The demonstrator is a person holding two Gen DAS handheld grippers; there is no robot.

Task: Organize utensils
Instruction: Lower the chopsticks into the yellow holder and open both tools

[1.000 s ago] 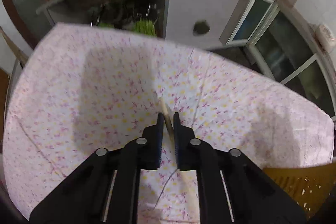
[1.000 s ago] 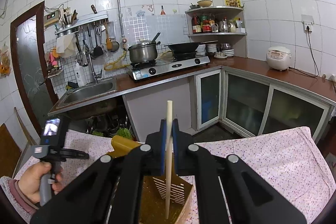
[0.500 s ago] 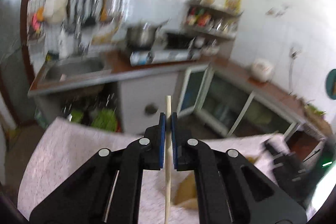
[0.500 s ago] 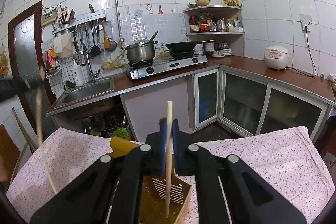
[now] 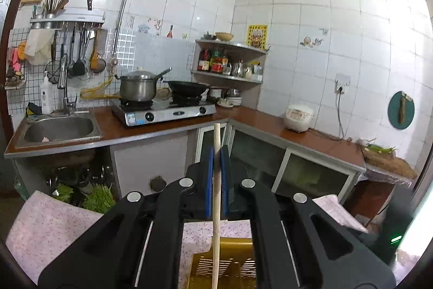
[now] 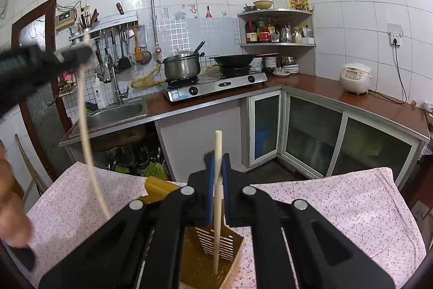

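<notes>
My left gripper is shut on a pale wooden chopstick, held upright above the yellow slotted utensil holder. My right gripper is shut on a second chopstick, upright, with its lower end inside the yellow holder. In the right wrist view the left gripper shows blurred at the upper left, with its chopstick hanging down over the table.
The holder stands on a table with a pink floral cloth. Behind it run a counter with a sink, a gas stove with a pot and a wok, glass-door cabinets and a rice cooker.
My left gripper lifted its chopstick off the cloth, turned it upright and swung right to above the holder. My right gripper held still with its chopstick in the holder.
</notes>
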